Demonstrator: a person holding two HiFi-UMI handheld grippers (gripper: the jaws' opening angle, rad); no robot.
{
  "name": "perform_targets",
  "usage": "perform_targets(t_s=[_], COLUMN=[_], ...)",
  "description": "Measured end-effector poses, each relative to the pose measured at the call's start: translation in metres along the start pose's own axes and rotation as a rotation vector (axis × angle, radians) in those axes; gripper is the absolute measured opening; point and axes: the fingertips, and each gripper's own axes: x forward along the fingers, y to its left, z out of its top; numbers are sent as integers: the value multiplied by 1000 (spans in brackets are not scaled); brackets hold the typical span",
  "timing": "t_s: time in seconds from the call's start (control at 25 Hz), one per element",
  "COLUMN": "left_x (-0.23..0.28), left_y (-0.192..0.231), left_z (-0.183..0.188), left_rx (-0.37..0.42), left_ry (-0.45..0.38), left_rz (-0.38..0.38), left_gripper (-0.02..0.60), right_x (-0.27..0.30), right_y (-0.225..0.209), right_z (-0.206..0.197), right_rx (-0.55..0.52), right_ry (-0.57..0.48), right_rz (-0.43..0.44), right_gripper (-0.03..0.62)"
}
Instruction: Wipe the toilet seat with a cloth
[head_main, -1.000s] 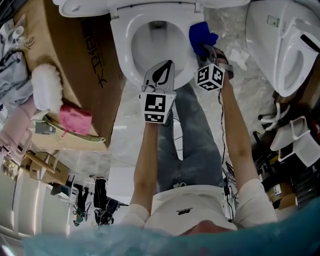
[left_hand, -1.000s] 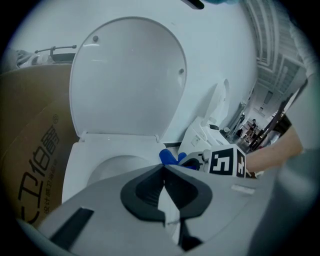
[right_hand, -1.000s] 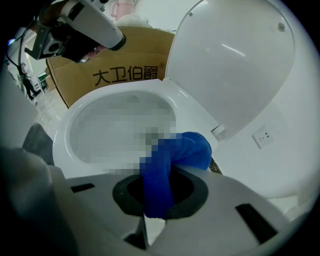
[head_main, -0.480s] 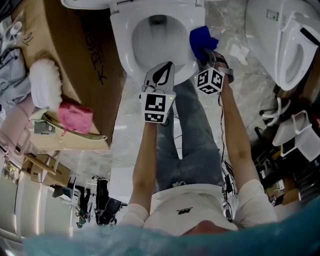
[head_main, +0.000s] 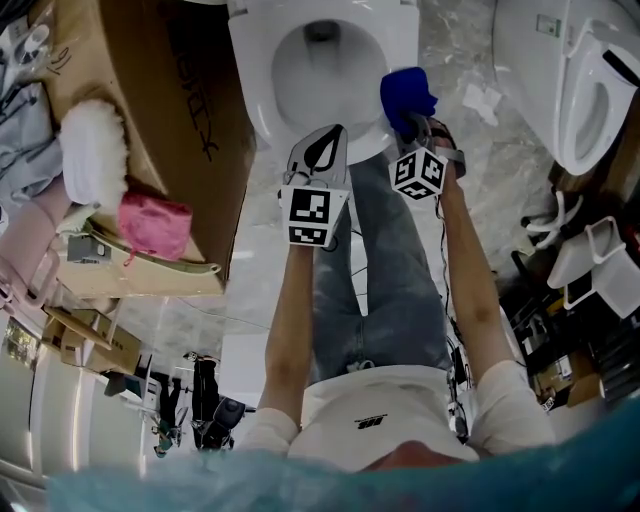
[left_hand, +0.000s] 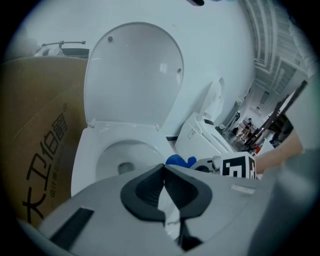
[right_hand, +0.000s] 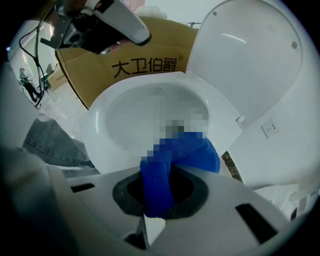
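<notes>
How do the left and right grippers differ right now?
Left gripper is shut on nothing; right gripper is shut on the blue cloth. Left gripper sits at the front edge of the toilet seat; right gripper holds its cloth at the seat's right side. Both point toward the seat.

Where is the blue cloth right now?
In the head view the blue cloth is at the upper right, pinched in the tongs of the right gripper, at the right front edge of the white toilet seat.
</notes>
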Motion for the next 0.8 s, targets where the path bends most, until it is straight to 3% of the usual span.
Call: perform_targets(t_s=[0.8], left_x=[-46], left_y=[26], left_z=[-48], left_rx=[-78], left_ry=[9], left_rz=[48], left_gripper=[9], right_x=[-8], right_y=[96], right_z=[21], right_rx=[43], right_ry=[12], right_rz=[90], right_gripper=[21])
